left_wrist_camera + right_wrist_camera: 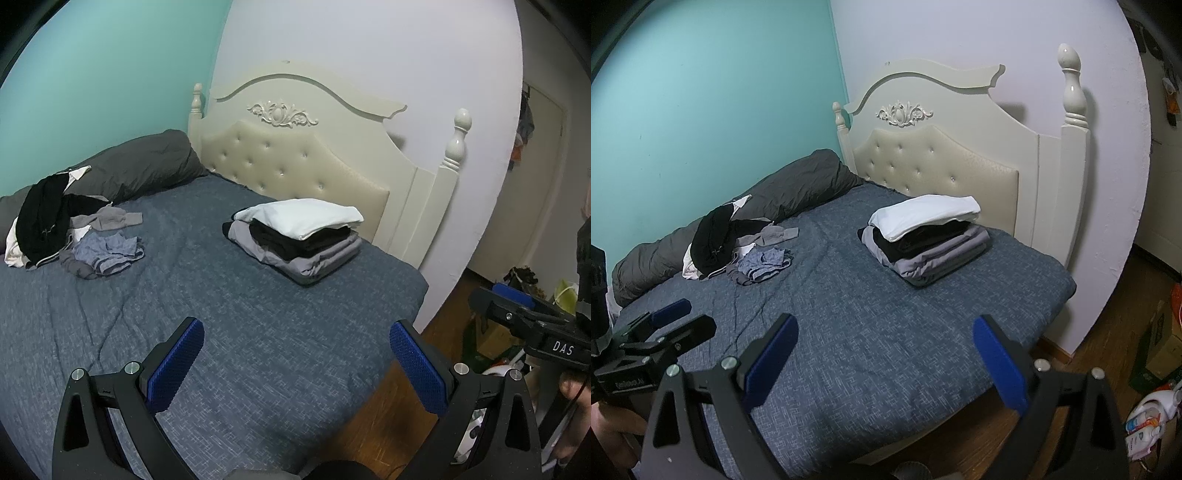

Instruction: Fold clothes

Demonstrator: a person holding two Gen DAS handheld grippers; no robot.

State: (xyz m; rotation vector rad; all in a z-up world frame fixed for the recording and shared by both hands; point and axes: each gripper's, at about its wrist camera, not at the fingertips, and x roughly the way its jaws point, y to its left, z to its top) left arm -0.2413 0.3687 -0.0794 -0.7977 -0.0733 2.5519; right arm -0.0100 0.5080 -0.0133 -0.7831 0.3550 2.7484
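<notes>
A folded stack of clothes [306, 221] [923, 218], white on top of black and grey, sits on the blue bedspread [229, 302] [849, 295] near the headboard. A loose pile of unfolded clothes [55, 218] [716, 236], black, white, grey and blue-grey, lies at the far left by the wall. My left gripper [295, 326] hangs open and empty over the bed's near part, and shows at the left of the right wrist view [698, 315]. My right gripper [884, 323] is open and empty too, and shows at the right edge of the left wrist view [495, 295].
A cream tufted headboard [295, 155] [942, 158] stands against the pale wall. A dark grey rolled duvet [140, 166] [798, 184] lies along the teal wall. Boxes and bottles [1152, 417] sit on the wooden floor at the right of the bed.
</notes>
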